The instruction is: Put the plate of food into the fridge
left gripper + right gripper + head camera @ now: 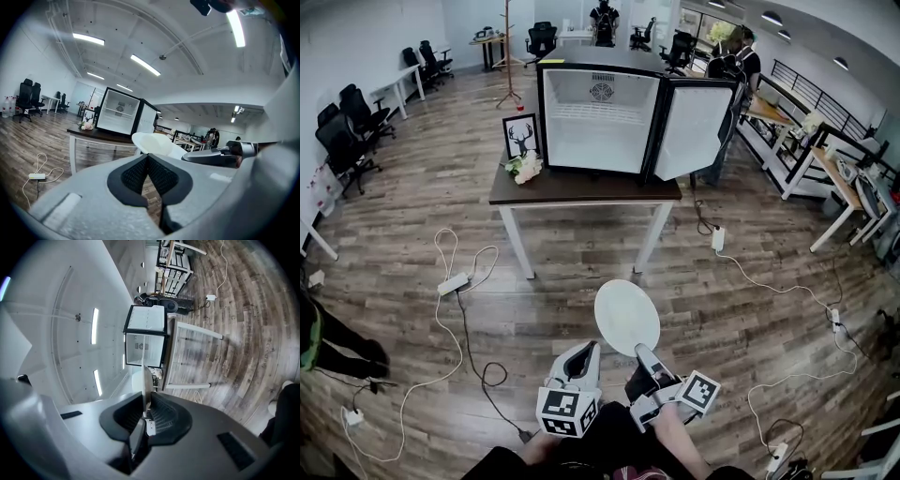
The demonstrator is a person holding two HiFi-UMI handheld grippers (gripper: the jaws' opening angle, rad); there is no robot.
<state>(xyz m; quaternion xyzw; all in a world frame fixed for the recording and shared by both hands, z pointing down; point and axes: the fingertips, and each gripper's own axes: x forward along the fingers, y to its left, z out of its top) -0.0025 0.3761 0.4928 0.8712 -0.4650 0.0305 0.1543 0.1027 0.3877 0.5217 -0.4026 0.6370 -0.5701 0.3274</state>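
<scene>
On a dark-topped table [581, 190] stands a small black fridge [600, 117] with a white inside, its door [692, 131] swung open to the right. My right gripper [643, 354] is shut on the near rim of a white plate [626, 316], held over the wood floor short of the table; no food shows on it. Along the right gripper's [146, 404] own jaws the plate [144, 380] stands edge-on between the pads, in line with the fridge [143, 341]. My left gripper [586, 352] hangs just left of the plate, shut [148, 157] and empty; the plate [152, 142] shows beyond it.
A framed deer picture [520, 136] and a bunch of flowers [525, 167] sit at the table's left end. Cables and power strips [453, 282] trail over the floor on both sides. Office chairs [342, 131] line the left wall; desks [834, 169] and a person [736, 56] are at the right.
</scene>
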